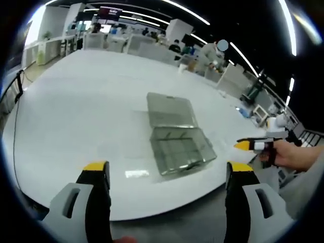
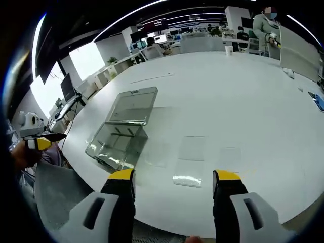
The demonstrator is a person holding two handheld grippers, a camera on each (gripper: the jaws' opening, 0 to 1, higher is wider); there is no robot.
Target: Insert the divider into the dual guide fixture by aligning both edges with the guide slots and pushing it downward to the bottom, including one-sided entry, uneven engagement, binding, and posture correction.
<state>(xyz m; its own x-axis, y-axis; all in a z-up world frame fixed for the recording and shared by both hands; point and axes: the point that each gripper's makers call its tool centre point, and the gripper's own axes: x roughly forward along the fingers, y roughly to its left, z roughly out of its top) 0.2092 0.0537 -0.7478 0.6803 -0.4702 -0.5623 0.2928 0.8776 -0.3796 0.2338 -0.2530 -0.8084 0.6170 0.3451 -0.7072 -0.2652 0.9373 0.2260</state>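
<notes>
The left tongs [image 1: 167, 174] are spread wide, with nothing between the yellow-tipped jaws, and they hang above the near edge of the white bench [image 1: 76, 111]. On the bench, near that edge, stands the clear fixture box [image 1: 181, 149] with its lid [image 1: 169, 109] folded open flat behind it; inside the box thin guide walls can be seen. A clear flat piece, the divider [image 1: 136, 173], lies on the bench just beside the box, closer to the near edge (it is hard to see because it is transparent).

In the right gripper view, the right tongs [image 2: 173, 178] are spread as well and hold nothing. The divider [image 2: 188, 178] lies just in front of them, flat, between the jaws' tips in that view. The fixture box [image 2: 115, 144] stands to the side of it, apart, near the bench [image 2: 243, 101] edge.
</notes>
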